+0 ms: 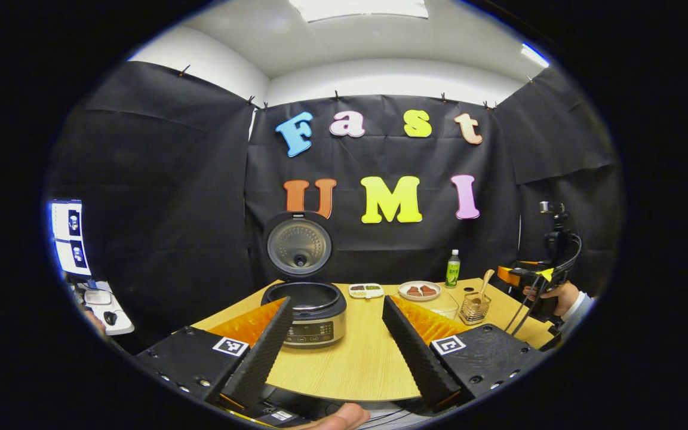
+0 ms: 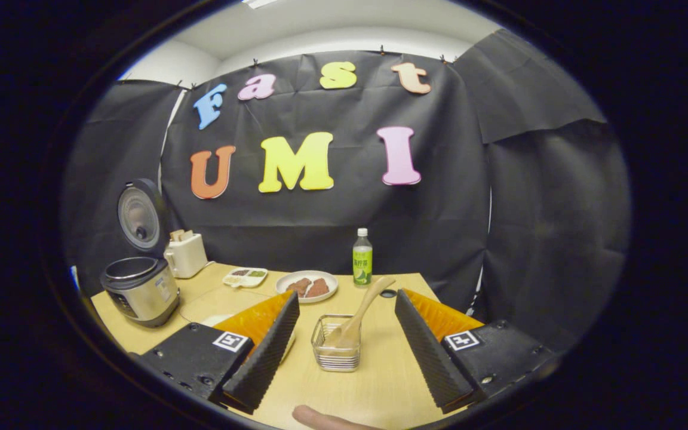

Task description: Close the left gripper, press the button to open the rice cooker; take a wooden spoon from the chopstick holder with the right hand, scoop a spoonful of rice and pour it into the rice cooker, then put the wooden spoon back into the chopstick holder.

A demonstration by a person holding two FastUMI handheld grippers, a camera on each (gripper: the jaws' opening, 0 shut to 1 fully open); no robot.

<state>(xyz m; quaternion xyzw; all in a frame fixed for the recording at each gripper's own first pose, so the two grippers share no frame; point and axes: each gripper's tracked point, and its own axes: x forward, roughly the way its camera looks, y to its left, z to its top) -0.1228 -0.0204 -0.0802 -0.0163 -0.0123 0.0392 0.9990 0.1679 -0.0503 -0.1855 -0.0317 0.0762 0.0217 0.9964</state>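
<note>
The rice cooker (image 1: 314, 313) stands open on the wooden table (image 1: 356, 364), its lid (image 1: 299, 245) upright. My left gripper (image 1: 337, 301) is open just in front of it, holding nothing. At the right, the wire chopstick holder (image 1: 474, 307) holds the wooden spoon (image 1: 486, 280), and a hand holds my right gripper (image 1: 529, 278) beside it. In the right gripper view the holder (image 2: 337, 349) with the leaning spoon (image 2: 365, 310) stands ahead between the spread fingers of my open right gripper (image 2: 346, 295), untouched. The cooker (image 2: 141, 289) is far to the left.
Along the back stand a green bottle (image 2: 362, 257), a plate of brown food (image 2: 307, 285), a small divided dish (image 2: 247, 276) and a white appliance (image 2: 186, 254). A clear container (image 2: 206, 307) sits partly behind my left finger. A screen (image 1: 69, 236) glows off the table's left.
</note>
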